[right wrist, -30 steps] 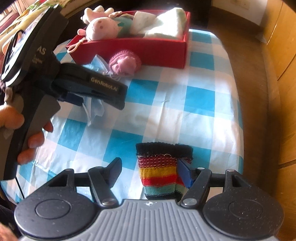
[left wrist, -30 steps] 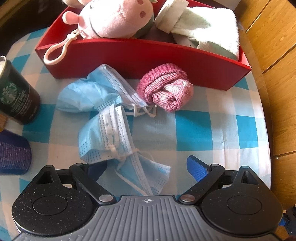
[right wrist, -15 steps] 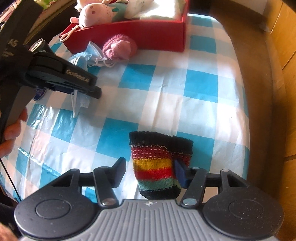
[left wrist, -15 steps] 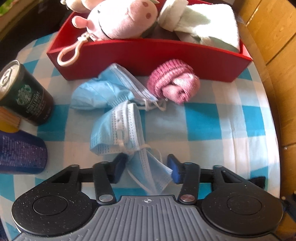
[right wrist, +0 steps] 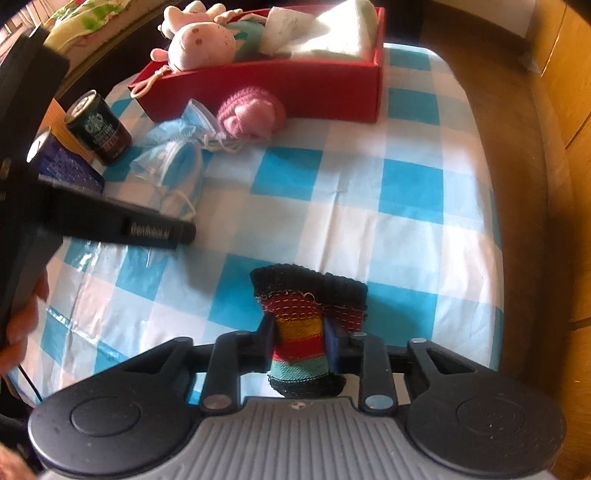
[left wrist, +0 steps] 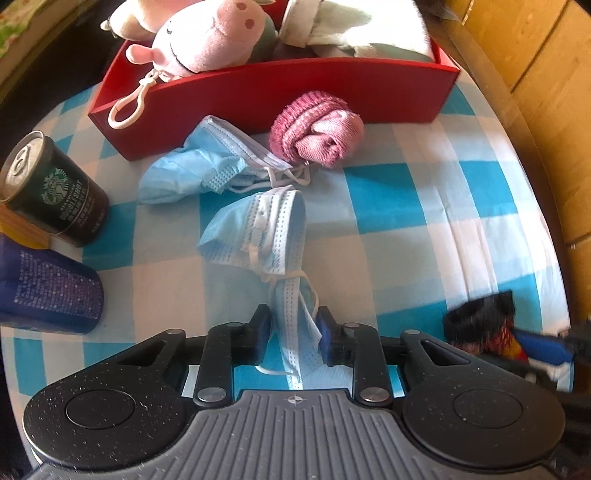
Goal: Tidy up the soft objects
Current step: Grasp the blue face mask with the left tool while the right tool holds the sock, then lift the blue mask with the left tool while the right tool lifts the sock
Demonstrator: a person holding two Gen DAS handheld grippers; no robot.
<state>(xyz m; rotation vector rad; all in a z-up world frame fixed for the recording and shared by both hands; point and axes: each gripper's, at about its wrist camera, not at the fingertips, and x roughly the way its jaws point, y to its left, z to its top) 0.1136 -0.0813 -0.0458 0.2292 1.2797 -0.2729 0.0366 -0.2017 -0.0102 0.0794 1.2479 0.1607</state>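
My left gripper (left wrist: 293, 332) is shut on the near end of a blue face mask (left wrist: 258, 232) that lies on the checked tablecloth. A second blue mask (left wrist: 199, 173) and a rolled pink sock (left wrist: 317, 129) lie just before the red box (left wrist: 280, 92), which holds a pink plush pig (left wrist: 210, 40) and a white towel (left wrist: 362, 26). My right gripper (right wrist: 299, 347) is shut on a striped rainbow sock (right wrist: 299, 325) with a black cuff. The sock also shows at the right edge of the left wrist view (left wrist: 484, 325). The left gripper's body shows in the right wrist view (right wrist: 110, 221).
A dark Starbucks can (left wrist: 51, 188) and a blue can lying on its side (left wrist: 44, 288) sit at the left of the table. A wooden cabinet (left wrist: 535, 74) runs along the right side. The table edge (right wrist: 524, 221) drops off at the right.
Both grippers have closed: the left on the mask's near end, the right on the striped sock. Both views have shifted, and the box now looks farther off.
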